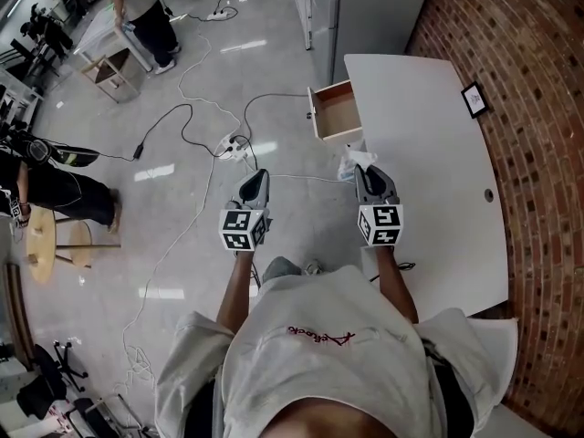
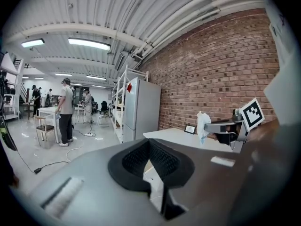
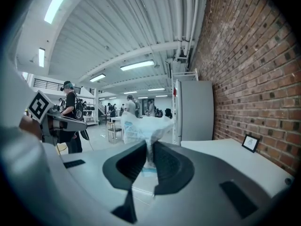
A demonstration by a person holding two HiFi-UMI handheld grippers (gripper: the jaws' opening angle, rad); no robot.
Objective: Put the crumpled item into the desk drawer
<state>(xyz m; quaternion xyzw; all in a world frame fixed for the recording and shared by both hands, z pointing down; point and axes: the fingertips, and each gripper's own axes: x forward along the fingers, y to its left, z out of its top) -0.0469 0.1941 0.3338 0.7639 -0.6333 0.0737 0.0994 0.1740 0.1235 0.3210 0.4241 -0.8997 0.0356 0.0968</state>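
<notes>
The right tool pinches the white crumpled item and points almost flat at the open drawer on the left edge of the table, while the left tool, closed and empty, is held flat beside it.

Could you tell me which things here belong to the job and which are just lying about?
Job: crumpled item, held by the right gripper; open desk drawer; white desk.
Lying about: picture frame; power strip on the floor.
</notes>
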